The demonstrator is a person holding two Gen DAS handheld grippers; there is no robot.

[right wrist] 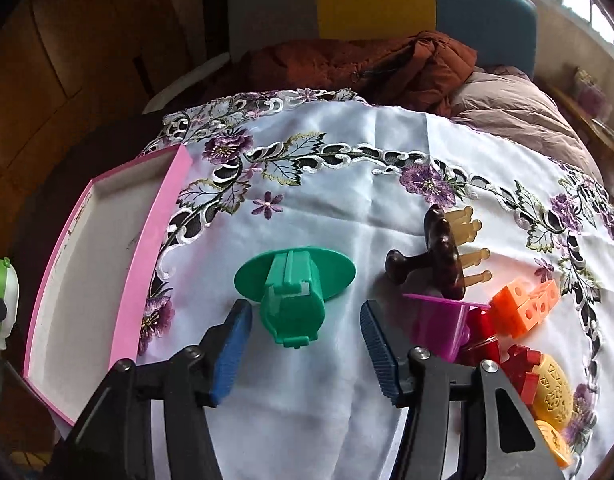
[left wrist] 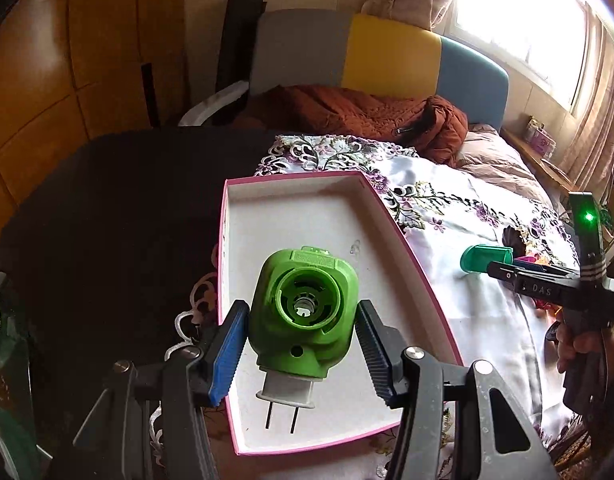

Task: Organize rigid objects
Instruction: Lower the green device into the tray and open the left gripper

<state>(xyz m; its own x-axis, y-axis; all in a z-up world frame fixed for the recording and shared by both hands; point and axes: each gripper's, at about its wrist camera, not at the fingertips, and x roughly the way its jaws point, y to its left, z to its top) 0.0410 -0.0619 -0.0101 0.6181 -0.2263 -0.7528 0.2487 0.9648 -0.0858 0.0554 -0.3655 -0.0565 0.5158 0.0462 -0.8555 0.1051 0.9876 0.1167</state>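
The pink-rimmed box lies on the embroidered cloth spread over the bed. Over its white floor the left tongs flank a green plug-in device, blue pads beside it but not pressing. To the right of the box, the right tongs stand apart around a teal plastic piece lying on the cloth. Further right of the box sit a purple cup and orange blocks.

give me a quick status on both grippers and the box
Left hand-held gripper open around green plug-in device, over pink box. Right hand-held gripper open, straddling teal flanged piece on cloth. Nothing blocking.
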